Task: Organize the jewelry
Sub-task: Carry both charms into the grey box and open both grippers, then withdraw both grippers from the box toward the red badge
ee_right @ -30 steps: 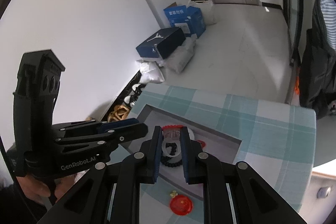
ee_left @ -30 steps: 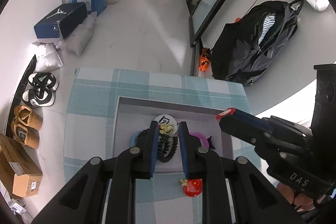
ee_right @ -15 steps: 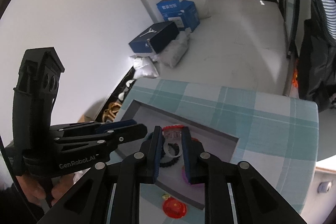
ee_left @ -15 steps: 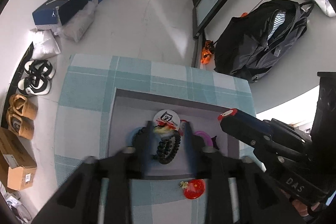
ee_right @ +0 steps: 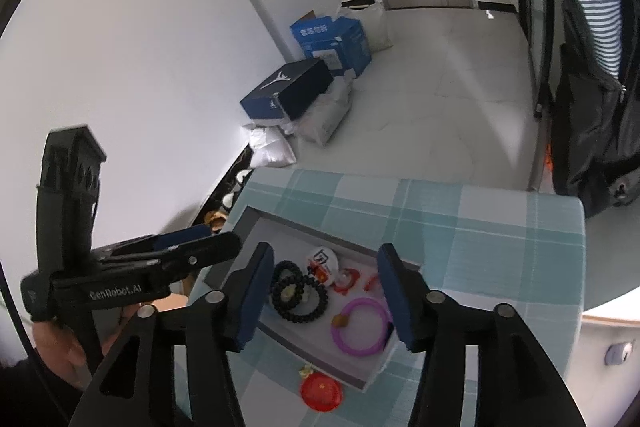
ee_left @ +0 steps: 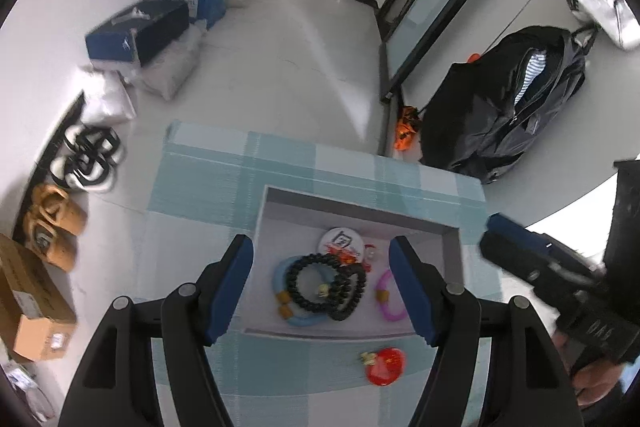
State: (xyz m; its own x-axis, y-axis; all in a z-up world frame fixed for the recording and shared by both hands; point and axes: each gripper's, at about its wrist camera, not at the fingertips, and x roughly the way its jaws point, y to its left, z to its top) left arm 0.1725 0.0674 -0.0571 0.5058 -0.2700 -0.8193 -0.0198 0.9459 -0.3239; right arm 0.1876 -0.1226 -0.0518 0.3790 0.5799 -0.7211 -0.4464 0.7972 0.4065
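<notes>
Over the grey tray (ee_left: pixel 450 267) on the checked desk (ee_left: pixel 208 187), both tools hang above with nothing held. Left gripper (ee_left: pixel 322 291): fingers spread wide, empty. Right gripper (ee_right: pixel 326 297): fingers spread wide too, empty.

Inside the tray:
- two black bead bracelets (ee_left: pixel 326 285), overlapping, lying on a pale blue ring (ee_left: pixel 280 279)
- white round badge (ee_left: pixel 342 241) at the far side, small red bits just beside it
- purple bangle (ee_right: pixel 362 325) toward the right side, apart from the black beads

Not in the tray: red disc (ee_left: pixel 386 365) with a small yellowish charm (ee_left: pixel 367 358) touching it, on the desk cloth just outside the tray's near edge.

Judgement: the tray is the collection point, so most of the task looks done; the red disc and charm are the leftovers. Wide-open fingers fit a ready-to-pick pose. The disc lies flat on cloth, so an edge pinch may snag fabric. The charm is too small to tell its shape.
</notes>
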